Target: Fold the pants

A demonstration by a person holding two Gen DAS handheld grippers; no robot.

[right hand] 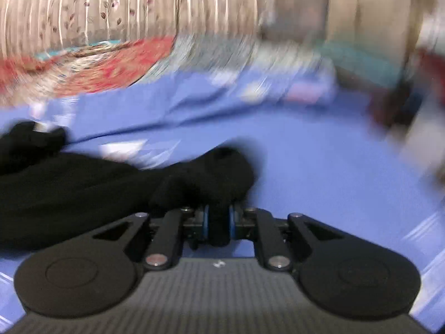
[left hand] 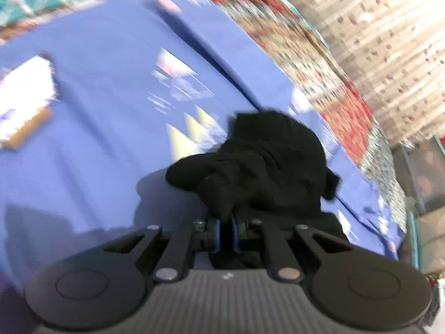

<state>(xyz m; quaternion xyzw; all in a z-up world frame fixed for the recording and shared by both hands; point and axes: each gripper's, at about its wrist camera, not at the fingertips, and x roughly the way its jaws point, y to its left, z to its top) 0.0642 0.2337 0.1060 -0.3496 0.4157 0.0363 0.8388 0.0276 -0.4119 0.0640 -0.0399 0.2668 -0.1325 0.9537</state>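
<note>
- Pants (left hand: 267, 161) lie bunched on the blue sheet (left hand: 97, 139).
- Your left gripper (left hand: 225, 229) pinches one fabric edge.
- Your right gripper (right hand: 218, 222) clamps another, ready to spread them.

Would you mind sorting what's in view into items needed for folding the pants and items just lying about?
For the job: black pants, left gripper, right gripper, both clamped on the fabric.

Lying about: blue sheet, white object, patterned bedspread, curtain.
</note>
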